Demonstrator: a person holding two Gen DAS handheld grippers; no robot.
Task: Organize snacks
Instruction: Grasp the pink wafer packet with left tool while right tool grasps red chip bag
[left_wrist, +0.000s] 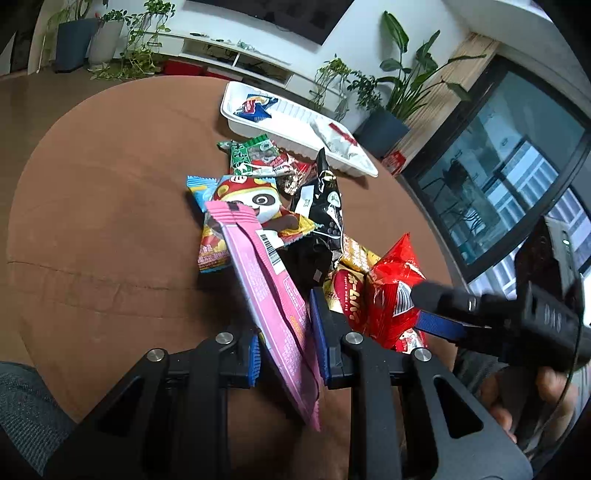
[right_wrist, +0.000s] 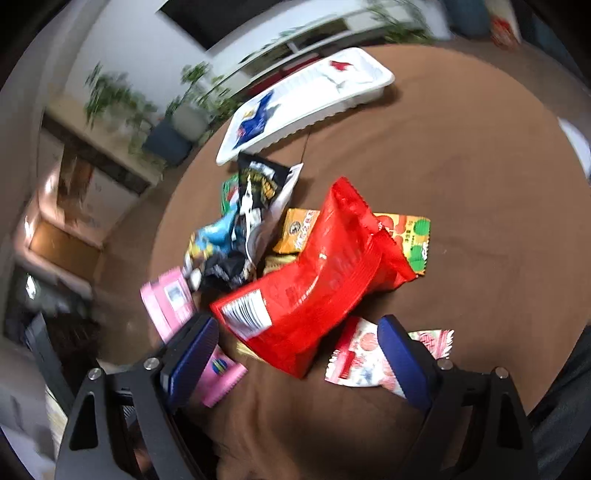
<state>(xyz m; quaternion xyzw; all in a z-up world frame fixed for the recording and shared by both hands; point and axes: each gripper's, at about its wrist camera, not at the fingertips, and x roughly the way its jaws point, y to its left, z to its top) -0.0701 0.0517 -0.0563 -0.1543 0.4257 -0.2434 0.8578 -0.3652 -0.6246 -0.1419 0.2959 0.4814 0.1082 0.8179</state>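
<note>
- The left gripper (left_wrist: 286, 345) has its fingers (left_wrist: 320, 332) narrowed onto the pink pack (left_wrist: 271, 295), clamped near one end (the long free end juts out over the pile); it could swing or slip if moved fast
- The right gripper (right_wrist: 297, 354) has fingers wide, bracketing the red bag (right_wrist: 314, 277); that puffy bag may squirt out, or the white-red pack (right_wrist: 354, 358) beside it get pinched too
- The tray (left_wrist: 236, 118) sits past the pile on the table (left_wrist: 110, 184), well apart; packs may drop short

Left tongs (left_wrist: 286, 347): black frame, triangular cut-outs, silver screws, ribbed blue pads. Right tongs (right_wrist: 299, 354): same build. Grey knit sleeve (left_wrist: 22, 402) at left edge.
</note>
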